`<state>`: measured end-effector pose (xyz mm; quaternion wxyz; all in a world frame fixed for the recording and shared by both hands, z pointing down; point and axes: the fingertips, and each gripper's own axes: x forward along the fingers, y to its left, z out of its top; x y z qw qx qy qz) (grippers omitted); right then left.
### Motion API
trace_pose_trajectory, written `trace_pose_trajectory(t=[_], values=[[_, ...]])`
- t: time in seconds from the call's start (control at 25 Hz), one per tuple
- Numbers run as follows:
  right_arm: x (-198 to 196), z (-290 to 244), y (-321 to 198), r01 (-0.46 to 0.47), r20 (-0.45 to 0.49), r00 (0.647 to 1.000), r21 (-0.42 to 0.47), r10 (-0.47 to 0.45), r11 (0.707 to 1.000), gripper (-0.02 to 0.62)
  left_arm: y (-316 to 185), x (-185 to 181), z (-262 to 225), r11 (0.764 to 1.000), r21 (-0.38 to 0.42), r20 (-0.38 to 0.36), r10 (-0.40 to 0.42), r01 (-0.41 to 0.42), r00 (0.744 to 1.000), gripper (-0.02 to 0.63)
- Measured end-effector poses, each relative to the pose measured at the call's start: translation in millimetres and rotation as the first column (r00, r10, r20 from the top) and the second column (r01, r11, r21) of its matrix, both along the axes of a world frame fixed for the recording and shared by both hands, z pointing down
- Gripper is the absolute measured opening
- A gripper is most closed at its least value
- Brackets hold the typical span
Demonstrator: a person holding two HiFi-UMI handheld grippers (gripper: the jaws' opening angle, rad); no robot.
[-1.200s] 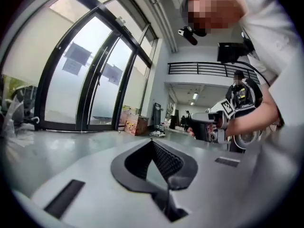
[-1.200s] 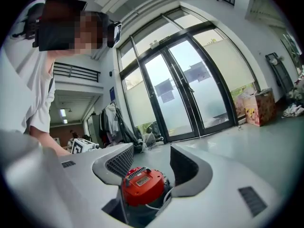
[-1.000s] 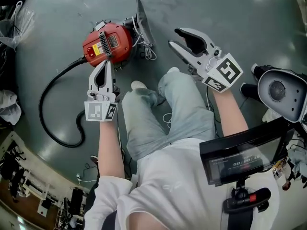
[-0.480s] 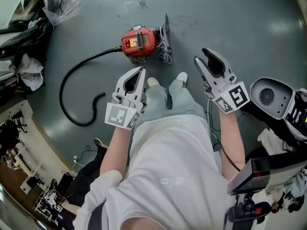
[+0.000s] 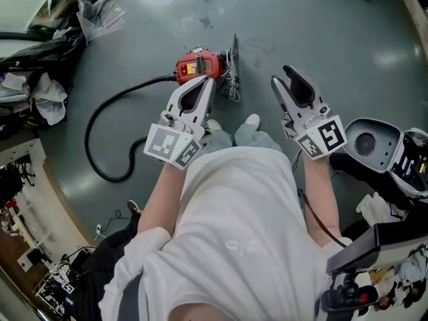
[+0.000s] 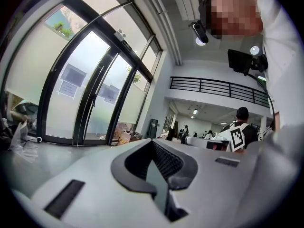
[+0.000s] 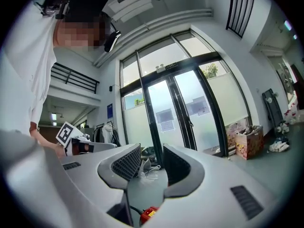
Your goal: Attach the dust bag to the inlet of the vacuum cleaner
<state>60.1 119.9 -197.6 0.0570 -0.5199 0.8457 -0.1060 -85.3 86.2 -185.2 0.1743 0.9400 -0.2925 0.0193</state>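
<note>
The vacuum cleaner [image 5: 198, 65] sits on the floor, with what looks like the dust bag [image 5: 234, 49] just beside it. The left gripper [image 5: 206, 83] fingers meet, empty; the right gripper [image 5: 282, 79] fingers stand half apart, empty. The bag is probably light and floppy, so grip its stiffer mouth.

Left gripper [image 5: 208, 82] and right gripper [image 5: 281, 76] now far higher above the red vacuum cleaner [image 5: 197, 65] than before.

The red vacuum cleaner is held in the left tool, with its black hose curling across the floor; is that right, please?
No: the red vacuum cleaner lies on the floor; the left gripper view shows the left tool empty. Its black hose curls across the floor.
</note>
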Motion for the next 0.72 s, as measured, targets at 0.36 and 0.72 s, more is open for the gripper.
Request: trace_pose_trajectory(t=[0.36, 0.72], values=[[-18, -13, -10, -0.002, -0.015, 1.0, 0.032, 0.002, 0.999, 0.156, -14, -2, -1, 0.999, -0.032, -0.02, 0.029, -0.03, 0.999, 0.006], [-20, 13, 0, 0.033, -0.033, 0.999, 0.04, -0.031, 0.999, 0.156, 0, 2, 19, 0.999, -0.028, -0.023, 0.024, -0.025, 0.999, 0.006]])
